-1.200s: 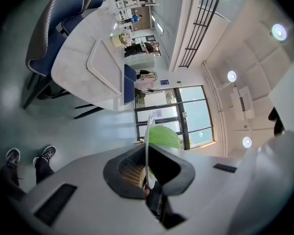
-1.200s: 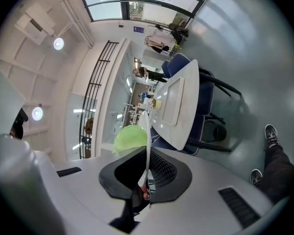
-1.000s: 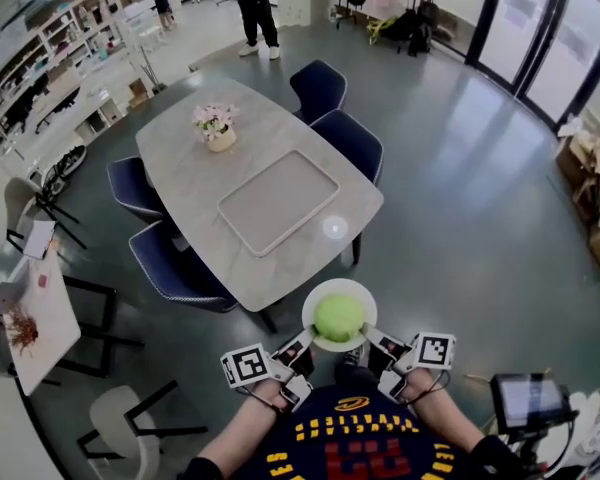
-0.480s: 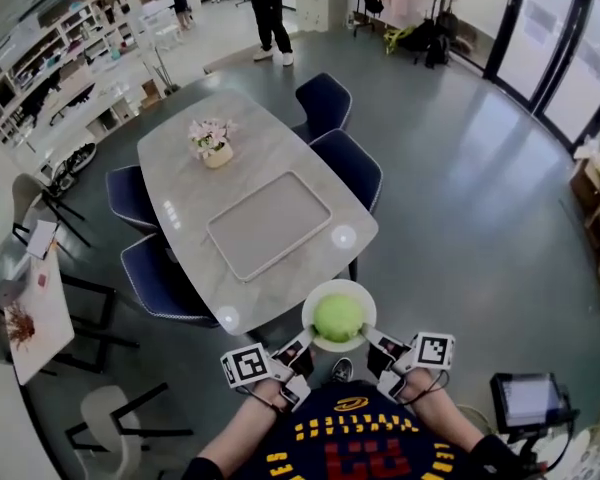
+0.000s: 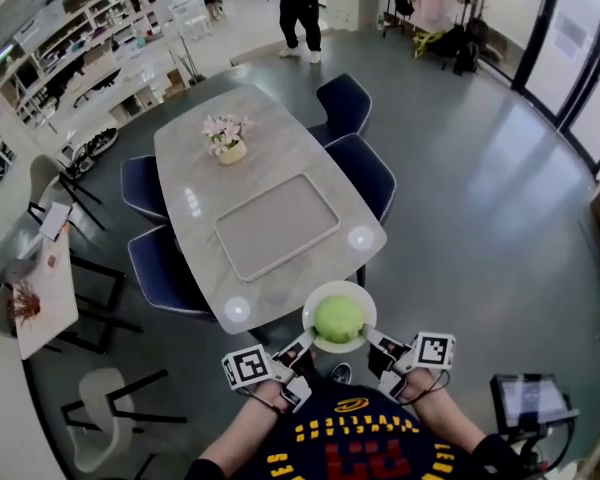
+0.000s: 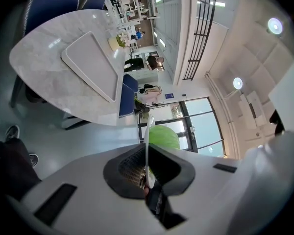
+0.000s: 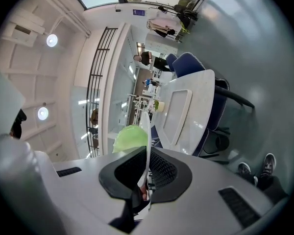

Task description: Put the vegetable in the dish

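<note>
In the head view, one white dish [image 5: 310, 308] hung in the air over the floor, just off the near end of the surface [image 5: 195, 168], and one round green vegetable [image 5: 338, 318] sat in its middle. The left gripper [image 5: 305, 341] gripped the dish's near-left rim and the right gripper [image 5: 372, 340] its near-right rim. On the surface lay one rectangular tray [image 5: 277, 226] and, farther off, one flower pot [image 5: 227, 138]. Four blue chairs stood around it, two on each long side. One person in dark clothes [image 5: 301, 8] stood beyond the far end.

In the left gripper view, the jaws of the left gripper [image 6: 147, 173] were narrowed onto the thin dish [image 6: 147, 141], seen edge-on, with the vegetable [image 6: 165, 137] bulging on its right side. The surface [image 6: 44, 53] and tray [image 6: 90, 65] lay well apart, upper left.

In the right gripper view, the jaws of the right gripper [image 7: 146, 173] were likewise clamped on the dish's [image 7: 146, 131] rim, the vegetable [image 7: 129, 139] to its left. Two shoes [image 7: 257, 168] showed at lower right.
</note>
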